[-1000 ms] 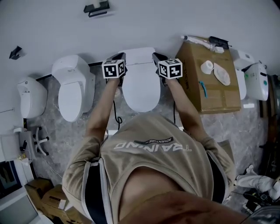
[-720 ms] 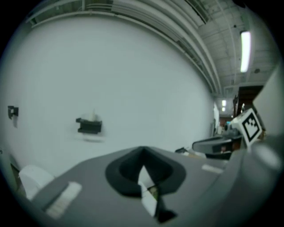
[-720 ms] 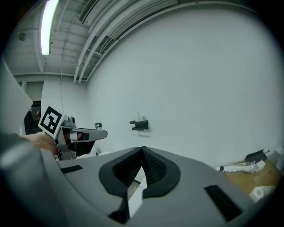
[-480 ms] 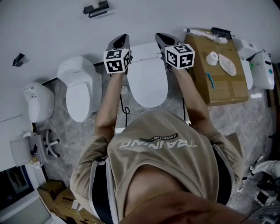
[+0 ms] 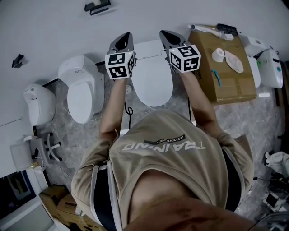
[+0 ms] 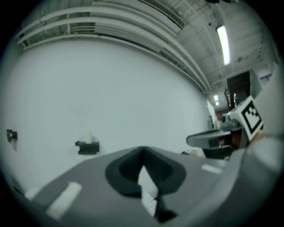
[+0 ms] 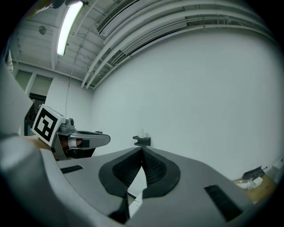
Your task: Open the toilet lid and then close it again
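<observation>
The white toilet (image 5: 153,79) stands against the wall between my arms, with its lid (image 5: 152,83) lying flat and closed. My left gripper (image 5: 124,39) is held up over the toilet's left rear, pointing at the wall. My right gripper (image 5: 166,37) hovers over the right rear, also aimed at the wall. Neither touches the toilet. In the left gripper view the left gripper (image 6: 143,151) has its tips together and holds nothing. The right gripper (image 7: 142,149) looks the same in its own view, tips meeting, nothing held. Each view shows the other gripper beside it.
Two more white toilets (image 5: 82,88) (image 5: 39,103) stand to the left. A cardboard box (image 5: 223,67) with small white items sits on the right, and another white fixture (image 5: 268,67) beyond it. A black bracket (image 5: 97,6) hangs on the wall. A black cable (image 5: 128,113) runs across the floor.
Both grippers have risen from beside the back of the lid and now point higher at the wall. The lid stays closed throughout.
</observation>
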Action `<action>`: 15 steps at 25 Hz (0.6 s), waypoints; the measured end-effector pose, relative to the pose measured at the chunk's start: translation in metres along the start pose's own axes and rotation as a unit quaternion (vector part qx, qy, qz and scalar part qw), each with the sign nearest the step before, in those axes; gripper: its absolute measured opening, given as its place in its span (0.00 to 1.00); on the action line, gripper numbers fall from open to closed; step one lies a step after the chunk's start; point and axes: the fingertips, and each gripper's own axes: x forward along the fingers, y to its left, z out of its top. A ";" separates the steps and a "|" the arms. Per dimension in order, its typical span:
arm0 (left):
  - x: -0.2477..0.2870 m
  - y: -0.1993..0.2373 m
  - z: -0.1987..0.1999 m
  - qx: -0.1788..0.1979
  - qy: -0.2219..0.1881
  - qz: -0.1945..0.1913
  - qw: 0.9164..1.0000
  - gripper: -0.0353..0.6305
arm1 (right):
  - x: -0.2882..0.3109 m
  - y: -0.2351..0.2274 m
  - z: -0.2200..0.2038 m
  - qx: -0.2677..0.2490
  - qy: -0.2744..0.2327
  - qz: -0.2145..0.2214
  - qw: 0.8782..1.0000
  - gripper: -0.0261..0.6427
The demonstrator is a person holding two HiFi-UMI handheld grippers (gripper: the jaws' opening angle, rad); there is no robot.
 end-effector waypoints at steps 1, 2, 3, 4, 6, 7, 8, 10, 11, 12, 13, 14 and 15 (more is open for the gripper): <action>0.000 -0.001 -0.005 -0.002 0.004 -0.001 1.000 0.06 | -0.001 0.001 -0.002 -0.002 0.002 0.002 1.000 0.06; 0.000 -0.002 -0.009 -0.003 0.009 -0.002 1.000 0.06 | -0.002 0.003 -0.002 -0.002 0.002 0.005 1.000 0.06; 0.001 -0.001 -0.013 -0.003 0.013 -0.003 1.000 0.06 | -0.002 0.005 -0.002 -0.001 0.001 0.007 1.000 0.06; 0.001 0.000 -0.016 -0.004 0.018 -0.003 1.000 0.06 | -0.001 0.007 -0.002 0.000 0.000 0.009 1.000 0.06; 0.000 -0.001 -0.017 -0.006 0.021 -0.003 1.000 0.06 | -0.002 0.009 -0.003 -0.001 0.005 0.010 1.000 0.06; 0.000 -0.002 -0.016 -0.005 0.020 -0.004 1.000 0.06 | -0.003 0.009 -0.004 -0.004 0.008 0.010 1.000 0.06; -0.001 -0.004 -0.014 -0.004 0.019 -0.005 1.000 0.06 | -0.004 0.009 -0.004 -0.007 0.011 0.010 1.000 0.06; -0.003 -0.006 -0.009 0.004 0.016 -0.008 1.000 0.06 | -0.004 0.009 -0.003 -0.008 0.012 0.010 1.000 0.06; -0.004 -0.006 -0.007 0.008 0.015 -0.010 1.000 0.06 | -0.004 0.009 -0.002 -0.008 0.012 0.009 1.000 0.06; -0.005 -0.006 -0.006 0.013 0.016 -0.010 1.000 0.06 | -0.004 0.010 -0.002 -0.008 0.011 0.009 1.000 0.06; -0.005 -0.006 -0.006 0.016 0.016 -0.011 1.000 0.06 | -0.004 0.011 -0.001 -0.008 0.011 0.010 1.000 0.06; -0.006 -0.006 -0.007 0.018 0.018 -0.011 1.000 0.06 | -0.004 0.012 -0.001 -0.010 0.011 0.010 1.000 0.06; -0.006 -0.005 -0.008 0.018 0.019 -0.011 1.000 0.06 | -0.004 0.013 -0.001 -0.010 0.011 0.010 1.000 0.06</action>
